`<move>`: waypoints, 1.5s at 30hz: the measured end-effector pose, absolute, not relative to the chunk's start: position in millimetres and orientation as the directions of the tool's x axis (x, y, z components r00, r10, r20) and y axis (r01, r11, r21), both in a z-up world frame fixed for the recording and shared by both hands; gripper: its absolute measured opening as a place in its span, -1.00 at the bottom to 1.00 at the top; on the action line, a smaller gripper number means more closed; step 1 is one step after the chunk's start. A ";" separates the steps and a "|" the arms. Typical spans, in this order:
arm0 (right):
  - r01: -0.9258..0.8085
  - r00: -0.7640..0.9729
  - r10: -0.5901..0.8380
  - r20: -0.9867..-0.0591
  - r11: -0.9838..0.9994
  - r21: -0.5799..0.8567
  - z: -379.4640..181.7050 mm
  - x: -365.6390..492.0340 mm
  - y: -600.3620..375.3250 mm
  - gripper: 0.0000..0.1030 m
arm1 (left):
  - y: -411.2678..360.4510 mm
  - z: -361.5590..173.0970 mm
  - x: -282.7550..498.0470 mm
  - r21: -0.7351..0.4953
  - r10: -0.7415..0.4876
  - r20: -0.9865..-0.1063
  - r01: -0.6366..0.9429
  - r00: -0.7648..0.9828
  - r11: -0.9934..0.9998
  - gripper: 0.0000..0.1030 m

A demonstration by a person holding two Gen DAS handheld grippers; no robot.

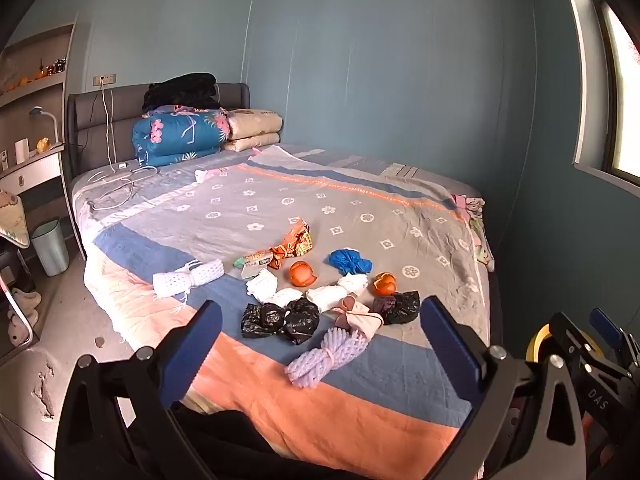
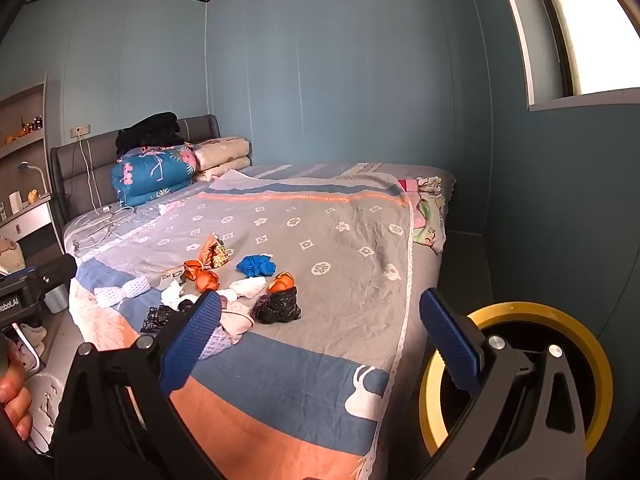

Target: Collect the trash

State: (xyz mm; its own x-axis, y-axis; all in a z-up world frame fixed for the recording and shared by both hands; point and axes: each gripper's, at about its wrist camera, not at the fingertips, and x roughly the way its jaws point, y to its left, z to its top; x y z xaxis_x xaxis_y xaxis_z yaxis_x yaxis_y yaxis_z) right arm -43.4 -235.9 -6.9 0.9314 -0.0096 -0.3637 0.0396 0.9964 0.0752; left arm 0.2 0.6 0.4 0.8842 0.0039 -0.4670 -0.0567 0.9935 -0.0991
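Trash lies in a cluster on the patterned bedspread: two black bags, orange peels, a blue bag, white tissues, a lilac foam net, a white foam net and a snack wrapper. My left gripper hovers open just short of the pile, nothing between its blue pads. My right gripper is open too, over the bed's near end, with the black bag ahead of it. A yellow-rimmed bin stands at the right beside the bed.
Folded quilts are stacked at the headboard, with white cables lying near them. A pale green bin and slippers are on the floor at the left by a desk. The window is on the right wall.
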 end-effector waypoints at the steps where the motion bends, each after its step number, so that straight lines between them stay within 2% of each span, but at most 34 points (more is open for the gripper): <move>1: 0.039 0.930 -0.009 -0.366 0.996 0.075 -6.9 -43.3 -236.0 0.85 | 1.3 0.5 0.9 -0.102 0.003 -0.466 -0.058 0.885 0.993 0.86; 17: 0.041 0.932 -0.009 -0.363 0.996 0.081 -6.7 -44.6 -236.0 0.85 | -1.9 10.9 -9.5 -0.102 -0.010 -0.428 -0.038 0.904 0.994 0.87; 45: 0.043 0.930 -0.009 -0.368 0.995 0.085 -9.2 -43.4 -235.4 0.85 | -1.4 12.1 -11.7 -0.113 -0.020 -0.427 -0.032 0.904 0.993 0.86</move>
State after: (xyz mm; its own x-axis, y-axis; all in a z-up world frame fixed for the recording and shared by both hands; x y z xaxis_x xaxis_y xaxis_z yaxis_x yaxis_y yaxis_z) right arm -43.4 -235.4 -9.2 0.9300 -0.0091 -0.3675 0.0433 0.9955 0.0849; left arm -11.7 -1.4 12.1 0.9040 -0.0198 -0.4270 -0.0317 0.9931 -0.1130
